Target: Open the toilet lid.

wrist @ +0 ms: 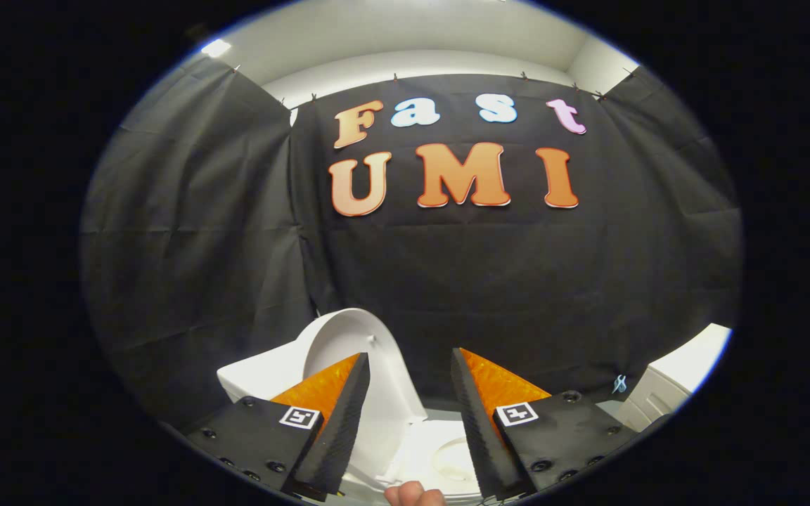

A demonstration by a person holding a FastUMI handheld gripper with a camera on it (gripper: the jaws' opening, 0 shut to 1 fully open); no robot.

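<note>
Fingers spread wide, nothing between the pads, no contact with anything; gripper (410,355) sits above the toilet (405,450) and points toward the booth's back wall.

Left to right, all relative to the toilet:

- Black cloth wall (187,232) hangs on the left side and runs round behind the toilet, creased, clipped along its top edge. Pale ceiling above it with one bright light (216,48) up at the left.
- Tank (261,376): white, at the toilet's left-rear, partly covered by the left finger (338,411).
- Toilet lid (356,344): white, rounded top, standing up on edge and leaning back toward the tank. Already raised, not lying on the seat. Its upper curve rises above the left fingertip; lower part drops into the gap between the two fingers. Left fingertip overlaps the lid's face in the view — can't tell if it actually touches or just sits in front; looks apart.
- Seat and bowl opening (447,457): white, exposed, low between the fingers, just beside the inner edge of the right finger (479,422). Fisheye blur here, rim detail soft.
- Person's fingertip (415,494): shows just below the bowl, between the two finger bases.
- White cabinet-like unit (672,383): well right of the toilet, beyond the right finger, against the cloth. Small pale clip (619,384) hangs on the cloth just beside the unit's left edge.
</note>
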